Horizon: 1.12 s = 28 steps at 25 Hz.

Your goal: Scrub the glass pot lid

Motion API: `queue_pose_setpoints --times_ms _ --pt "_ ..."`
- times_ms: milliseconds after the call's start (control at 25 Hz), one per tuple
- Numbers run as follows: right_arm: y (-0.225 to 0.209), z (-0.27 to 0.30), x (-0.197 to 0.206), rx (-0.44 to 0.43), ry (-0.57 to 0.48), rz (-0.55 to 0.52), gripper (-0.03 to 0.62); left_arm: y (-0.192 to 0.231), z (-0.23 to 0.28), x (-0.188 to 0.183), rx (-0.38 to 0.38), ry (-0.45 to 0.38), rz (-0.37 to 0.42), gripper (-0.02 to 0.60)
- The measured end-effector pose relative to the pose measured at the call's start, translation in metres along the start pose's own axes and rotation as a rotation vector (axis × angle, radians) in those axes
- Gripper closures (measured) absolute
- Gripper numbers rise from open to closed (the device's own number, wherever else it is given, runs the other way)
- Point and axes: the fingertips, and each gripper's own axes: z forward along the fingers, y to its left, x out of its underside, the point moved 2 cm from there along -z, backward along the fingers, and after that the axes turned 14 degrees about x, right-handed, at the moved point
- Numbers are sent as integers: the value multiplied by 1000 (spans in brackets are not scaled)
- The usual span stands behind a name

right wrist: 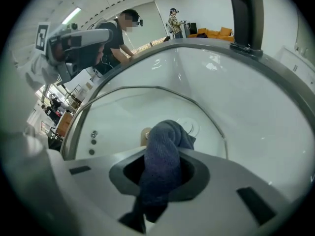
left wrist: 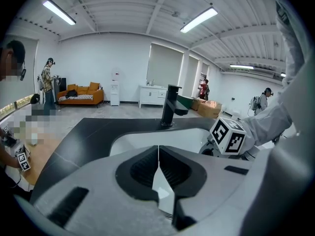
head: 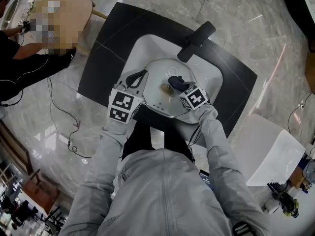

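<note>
The glass pot lid [head: 156, 93] sits in the white sink [head: 147, 48], which is set in a black counter [head: 106, 58] below the faucet [head: 196, 41]. The left gripper [left wrist: 158, 151] is clamped on the lid's left rim. The right gripper [right wrist: 162, 161] grips a dark blue cloth [right wrist: 160, 168], held over the lid just beside its knob [right wrist: 144, 135].

1. The black countertop [head: 101, 68] stands on a glossy grey marble floor [head: 256, 28].
2. Far beyond the countertop, an orange sofa [left wrist: 81, 95] stands against a white wall [left wrist: 118, 53].
3. Also beyond the countertop, a white cabinet [left wrist: 150, 96] stands below a window blind [left wrist: 165, 65].
4. High above the countertop, long strip lights [left wrist: 199, 19] shine on the ribbed white ceiling [left wrist: 123, 4].
</note>
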Motion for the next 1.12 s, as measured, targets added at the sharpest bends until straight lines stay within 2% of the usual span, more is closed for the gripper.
queue_pose_setpoints --times_ms 280,520,640,880,1120 --pt "28 -16 1 -66 -16 11 508 -6 5 -7 20 -13 13 554" --pt "57 -31 0 -196 -33 -25 508 -10 7 -10 41 -9 22 554" --pt "69 -41 0 -287 -25 -25 508 -12 6 -11 48 -8 28 554" --pt "93 -66 4 -523 0 -48 510 -14 7 -11 65 5 41 554" --pt "101 -84 8 -682 43 -55 510 -17 9 -13 79 12 43 554"
